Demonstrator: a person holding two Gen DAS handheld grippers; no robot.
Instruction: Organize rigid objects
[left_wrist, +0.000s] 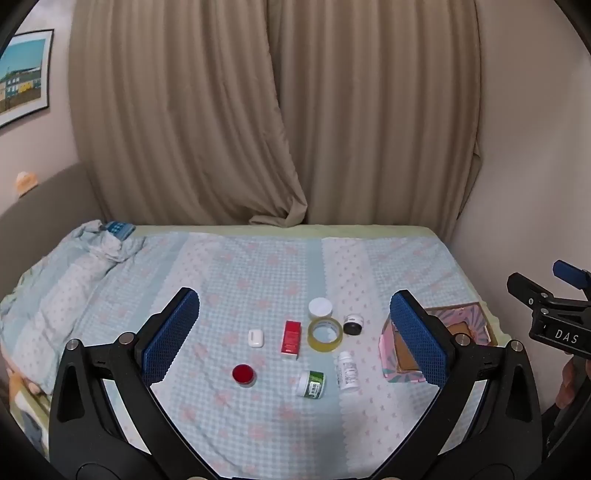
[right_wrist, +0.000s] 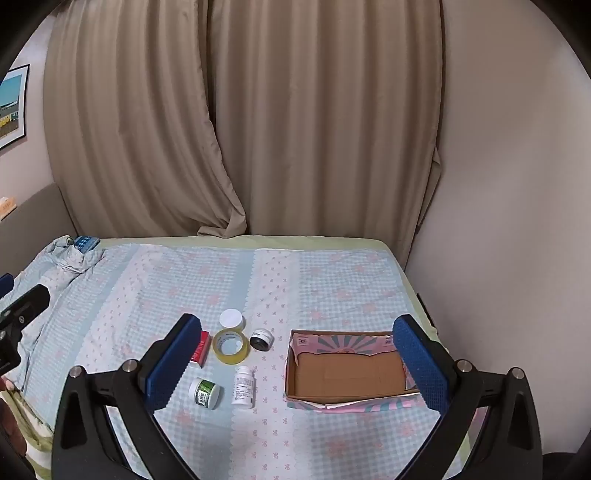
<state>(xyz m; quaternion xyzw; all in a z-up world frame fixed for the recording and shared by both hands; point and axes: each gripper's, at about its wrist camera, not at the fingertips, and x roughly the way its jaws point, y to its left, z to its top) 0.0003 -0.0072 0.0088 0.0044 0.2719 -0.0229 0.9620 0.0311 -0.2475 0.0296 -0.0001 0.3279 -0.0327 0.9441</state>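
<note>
- Closest to the lens in the left wrist view, found the left hand-held gripper (left_wrist: 294, 306) spread wide and pinching nothing, held above the bed (left_wrist: 258, 424).
- Counted eight small items lying between and beyond its blue pads: white earbud case (left_wrist: 255, 338), red box (left_wrist: 290, 339), tape roll (left_wrist: 325, 334), white-lidded jar (left_wrist: 320, 307), black jar (left_wrist: 352, 324), red tin (left_wrist: 243, 374), green jar (left_wrist: 312, 384) and white bottle (left_wrist: 347, 371), the last two lying on their sides.
- Noted the cardboard box (left_wrist: 469, 310) off to the right, partly hidden behind the right pad and well apart from the red tin.
- Judged the step as choosing and approaching a first item; none lifted yet.
- Would advise taking an outlying piece first, such as the red tin or earbud case, and closing across the narrow sides so the neighbours do not get nudged.
- Closest to the lens in the right wrist view, found the right hand-held gripper (right_wrist: 297, 325) likewise spread and empty.
- Saw the cardboard box lying between its pads toward the right one, open side up, with nothing visible inside.
- Placed the white bottle and green jar near the left pad, the tape roll and black jar just beyond, the red box half hidden behind that pad.
- Judged the toppled bottle liable to roll on soft bedding; would advise gripping across its body, not along it, and lowering it well inside the box wall before letting go.
</note>
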